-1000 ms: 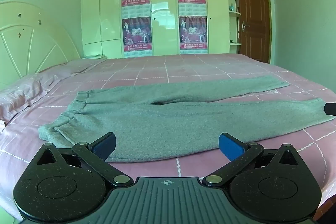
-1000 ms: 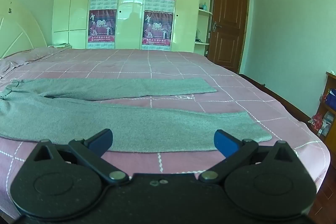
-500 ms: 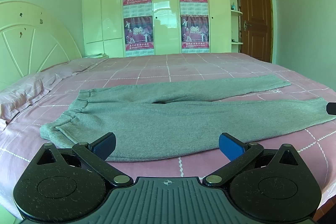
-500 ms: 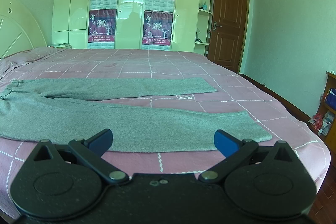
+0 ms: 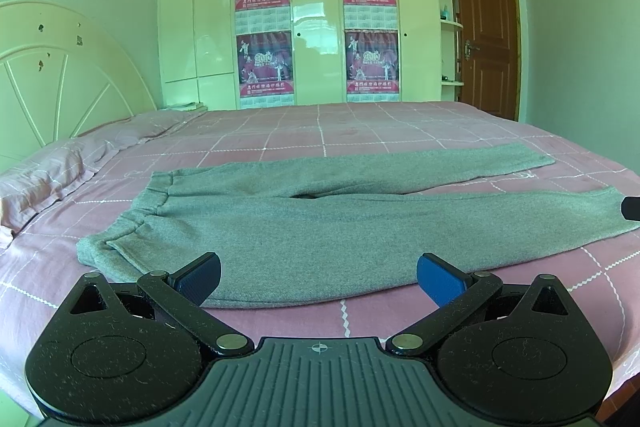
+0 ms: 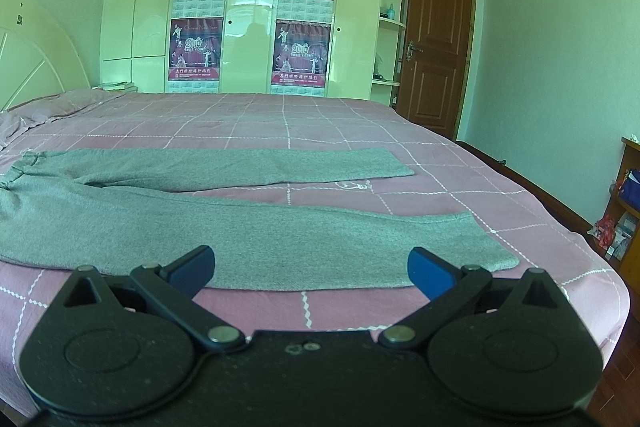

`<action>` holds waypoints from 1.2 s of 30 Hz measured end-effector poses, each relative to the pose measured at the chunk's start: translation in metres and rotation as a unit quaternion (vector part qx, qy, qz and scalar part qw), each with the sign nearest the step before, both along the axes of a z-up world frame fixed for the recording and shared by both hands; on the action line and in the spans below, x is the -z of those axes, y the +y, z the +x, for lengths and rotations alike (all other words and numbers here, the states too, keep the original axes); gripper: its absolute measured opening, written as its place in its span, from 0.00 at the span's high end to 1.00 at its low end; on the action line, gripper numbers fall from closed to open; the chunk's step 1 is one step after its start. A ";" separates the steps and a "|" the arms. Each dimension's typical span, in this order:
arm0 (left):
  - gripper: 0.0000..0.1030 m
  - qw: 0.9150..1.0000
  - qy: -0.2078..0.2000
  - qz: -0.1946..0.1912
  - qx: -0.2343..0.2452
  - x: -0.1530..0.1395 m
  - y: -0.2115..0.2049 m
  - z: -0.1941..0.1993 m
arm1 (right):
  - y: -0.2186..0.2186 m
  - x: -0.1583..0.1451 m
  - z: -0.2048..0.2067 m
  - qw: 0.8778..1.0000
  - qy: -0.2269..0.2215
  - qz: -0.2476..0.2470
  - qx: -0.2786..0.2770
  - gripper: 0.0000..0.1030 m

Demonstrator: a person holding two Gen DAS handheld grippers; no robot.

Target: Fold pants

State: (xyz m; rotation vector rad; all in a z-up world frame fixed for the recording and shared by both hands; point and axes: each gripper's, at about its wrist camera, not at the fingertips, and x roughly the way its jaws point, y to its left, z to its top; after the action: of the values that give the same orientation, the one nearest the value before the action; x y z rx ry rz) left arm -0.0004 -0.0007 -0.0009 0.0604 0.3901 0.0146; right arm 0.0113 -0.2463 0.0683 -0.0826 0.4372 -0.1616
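Grey sweatpants [image 5: 320, 227] lie flat on the pink checked bed [image 5: 360, 131], waistband to the left, both legs spread apart toward the right. My left gripper [image 5: 319, 277] is open and empty, just before the near edge of the pants at the hip part. My right gripper [image 6: 310, 269] is open and empty, just before the near leg [image 6: 280, 239] close to its cuff. A tip of the right gripper shows at the right edge of the left wrist view [image 5: 632, 207].
A pillow [image 5: 36, 183] and a white headboard [image 5: 60, 79] are at the left. A white wardrobe with posters [image 5: 316, 23] and a brown door [image 6: 436, 39] stand beyond the bed. A shelf with items [image 6: 624, 203] is at the right by the bed's foot.
The left wrist view has shifted slightly; the pants sit a little further right and higher. The right gripper and the pants have not moved.
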 end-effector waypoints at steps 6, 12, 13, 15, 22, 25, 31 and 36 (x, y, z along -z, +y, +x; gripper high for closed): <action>0.00 1.000 -0.001 0.000 -0.001 -0.001 0.000 -0.001 | 0.001 0.001 0.000 1.000 0.000 0.000 0.000 0.06; 0.00 1.000 0.000 0.000 0.000 -0.001 0.001 -0.002 | 0.000 0.000 0.000 1.000 0.000 0.001 0.000 0.06; 0.00 1.000 0.000 0.000 0.000 -0.001 0.001 -0.002 | 0.000 0.000 0.000 1.000 0.000 0.001 0.000 0.06; 0.00 1.000 0.000 0.000 0.000 -0.002 0.001 -0.002 | 0.000 0.000 -0.001 1.000 0.000 0.001 0.000 0.06; 0.00 1.000 0.000 0.000 0.000 -0.002 0.001 -0.002 | 0.000 0.000 -0.001 1.000 0.000 0.001 0.000 0.06; 0.00 1.000 0.000 0.000 0.000 -0.002 0.000 -0.002 | 0.000 0.000 -0.001 1.000 0.000 0.001 0.000 0.06; 0.00 1.000 0.000 0.000 0.000 -0.002 0.000 -0.002 | 0.000 0.000 -0.001 1.000 0.000 0.001 0.000 0.06; 0.00 1.000 0.000 0.001 0.000 -0.002 0.000 -0.003 | 0.000 0.000 -0.001 1.000 0.000 0.001 0.000 0.06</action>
State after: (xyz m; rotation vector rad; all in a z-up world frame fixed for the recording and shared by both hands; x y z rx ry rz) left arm -0.0029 -0.0005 0.0015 0.0617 0.3908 0.0148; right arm 0.0107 -0.2467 0.0682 -0.0801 0.4377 -0.1606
